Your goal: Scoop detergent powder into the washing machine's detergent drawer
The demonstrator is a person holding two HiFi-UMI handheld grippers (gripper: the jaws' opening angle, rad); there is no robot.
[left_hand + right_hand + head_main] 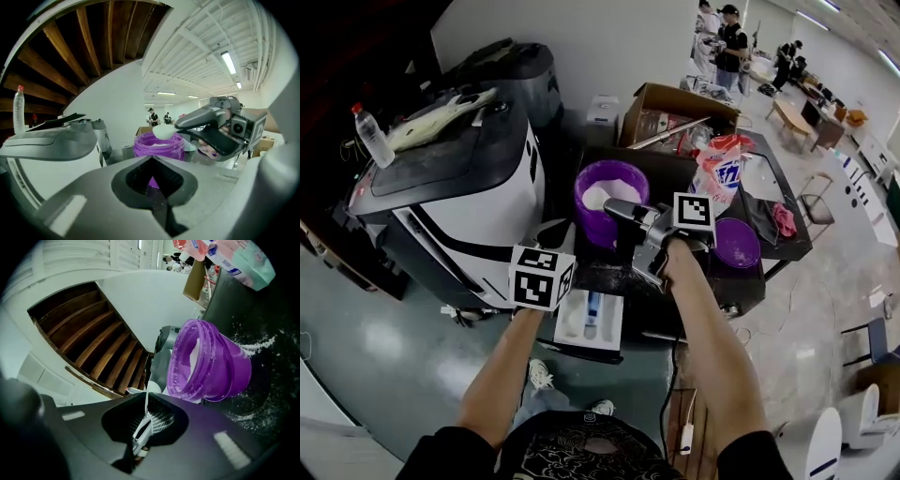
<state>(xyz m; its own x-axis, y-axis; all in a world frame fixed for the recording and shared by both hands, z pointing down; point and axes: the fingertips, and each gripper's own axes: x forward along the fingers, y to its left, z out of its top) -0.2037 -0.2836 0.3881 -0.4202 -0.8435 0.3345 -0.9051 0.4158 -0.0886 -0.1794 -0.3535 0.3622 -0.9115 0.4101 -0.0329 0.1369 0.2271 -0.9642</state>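
One round purple tub [610, 199], right gripper [146, 420] pinching plastic scoop [162, 132]

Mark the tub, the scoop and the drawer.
tub [602, 230]: head view, front wall.
scoop [162, 132]: left gripper view, its white bowl.
drawer [615, 326]: head view, right rim.

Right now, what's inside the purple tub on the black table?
Inside the purple tub lies white powder, below the rim. The right gripper holds a white scoop at the opening. How deep the powder goes is hidden by the tub's wall.
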